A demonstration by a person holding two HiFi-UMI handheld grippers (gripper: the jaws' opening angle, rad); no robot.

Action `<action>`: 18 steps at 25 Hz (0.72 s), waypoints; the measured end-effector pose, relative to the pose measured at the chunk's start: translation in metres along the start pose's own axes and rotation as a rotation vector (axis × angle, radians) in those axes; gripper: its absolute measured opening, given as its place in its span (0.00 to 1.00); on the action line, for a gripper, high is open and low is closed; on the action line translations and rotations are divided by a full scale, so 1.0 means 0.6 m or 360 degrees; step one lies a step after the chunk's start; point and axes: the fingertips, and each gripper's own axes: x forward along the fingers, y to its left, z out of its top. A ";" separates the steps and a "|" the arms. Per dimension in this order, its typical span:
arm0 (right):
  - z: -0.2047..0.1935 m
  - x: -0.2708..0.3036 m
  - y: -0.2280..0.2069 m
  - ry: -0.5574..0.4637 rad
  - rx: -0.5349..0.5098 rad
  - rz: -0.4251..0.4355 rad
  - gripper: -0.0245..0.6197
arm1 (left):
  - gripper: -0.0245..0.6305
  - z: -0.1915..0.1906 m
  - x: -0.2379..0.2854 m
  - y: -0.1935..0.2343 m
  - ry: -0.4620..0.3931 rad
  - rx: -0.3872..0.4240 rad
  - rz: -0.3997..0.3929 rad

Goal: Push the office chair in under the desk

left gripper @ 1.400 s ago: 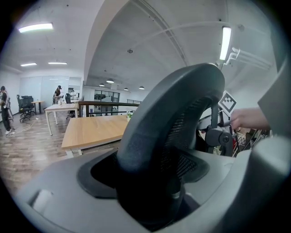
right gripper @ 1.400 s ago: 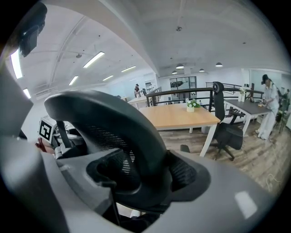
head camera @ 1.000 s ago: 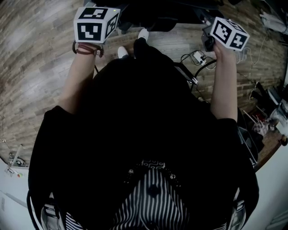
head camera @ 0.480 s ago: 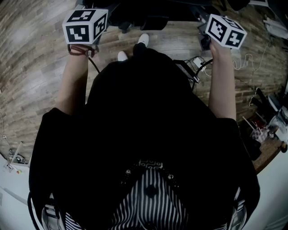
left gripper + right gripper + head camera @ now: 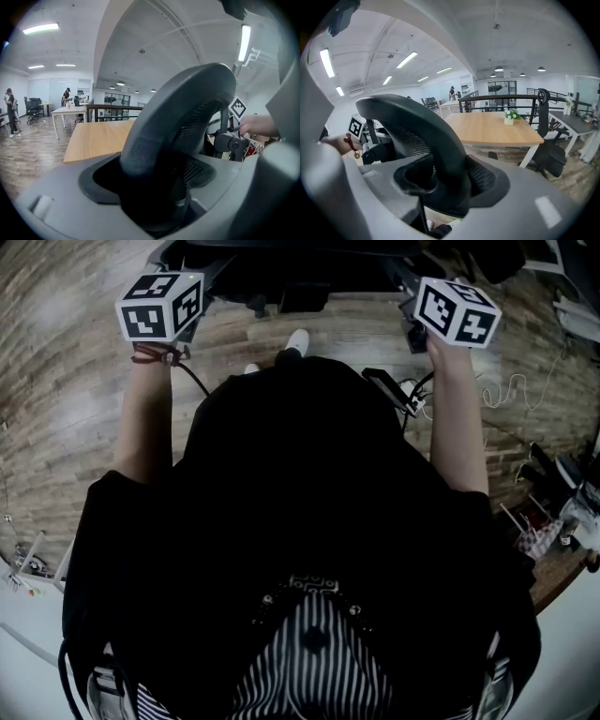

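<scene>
Because an office chair (image 5: 187, 108) is fairly heavy but most likely rolls on castors, it should move under a level, even push and swing aside under a lopsided one. The stiff dark rim of its backrest is the place to hold, not the mesh inside it, which would probably give. Both grippers are on that rim. The left gripper (image 5: 153, 178) has its jaws set wide with the curved rim seated between them and apparently clamped. The right gripper (image 5: 450, 178) has just been closing its jaws, and the rim's other upper corner lies between them and looks pressed on both sides. In the head view the chair is only a dark shape at the top edge of the frame, between the two marker cubes and cut off there. In each gripper view the rim fills the centre, with the wooden top of the desk (image 5: 497, 126) just beyond it at centre right. The seat, base and wheels are hidden by the person's dark clothing and by the gripper bodies. So I cannot tell how far the seat has gone under the desk, or whether the armrests will clear its edge.
</scene>
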 end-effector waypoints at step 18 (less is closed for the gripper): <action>0.047 0.053 -0.059 0.0000 -0.0134 0.0156 0.37 | 0.63 0.030 0.060 0.031 -0.0089 -0.0088 0.0143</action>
